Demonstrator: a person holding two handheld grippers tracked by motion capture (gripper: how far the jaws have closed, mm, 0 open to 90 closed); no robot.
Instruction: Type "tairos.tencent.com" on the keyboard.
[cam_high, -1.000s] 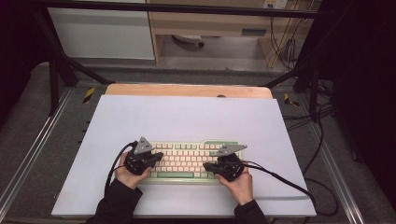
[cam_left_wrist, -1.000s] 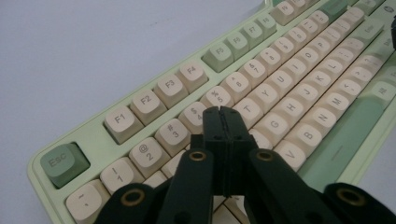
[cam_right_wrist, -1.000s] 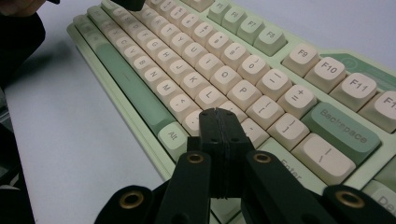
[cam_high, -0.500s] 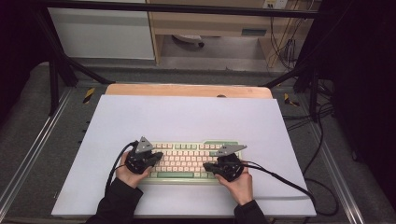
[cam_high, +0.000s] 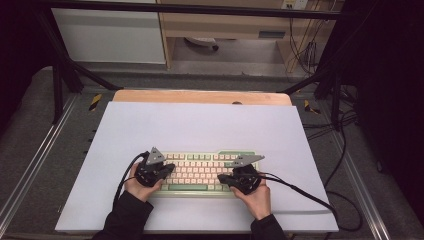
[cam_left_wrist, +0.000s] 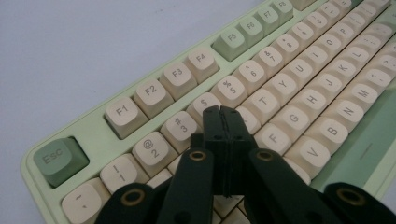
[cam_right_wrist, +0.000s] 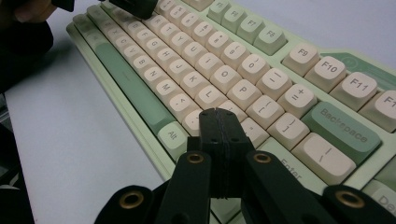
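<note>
One pale green keyboard (cam_high: 200, 172) with cream keys lay flat near the front edge of a white worktop (cam_high: 200, 125), its long side running left to right in front of the person. Both hand-held grippers hovered over it. The left hand-held gripper (cam_left_wrist: 223, 114) sat above the keyboard's left end, its two black jaws pressed together with nothing between them, tips over the number row beside the 3 and 4 keys; whether they touched a key could not be told. A darker green Esc key (cam_left_wrist: 60, 159) marked the corner close by. The right hand-held gripper (cam_right_wrist: 218, 116) sat above the right end, jaws likewise pressed together and empty, tips over the keys just left of Enter, near the green Backspace key (cam_right_wrist: 343, 128). In the high view, the left hand (cam_high: 137, 187) and right hand (cam_high: 255, 197) came up from the bottom edge in dark sleeves. A black cable (cam_high: 300, 192) trailed right across the worktop. Beyond the white surface showed a wooden strip (cam_high: 200, 96).
</note>
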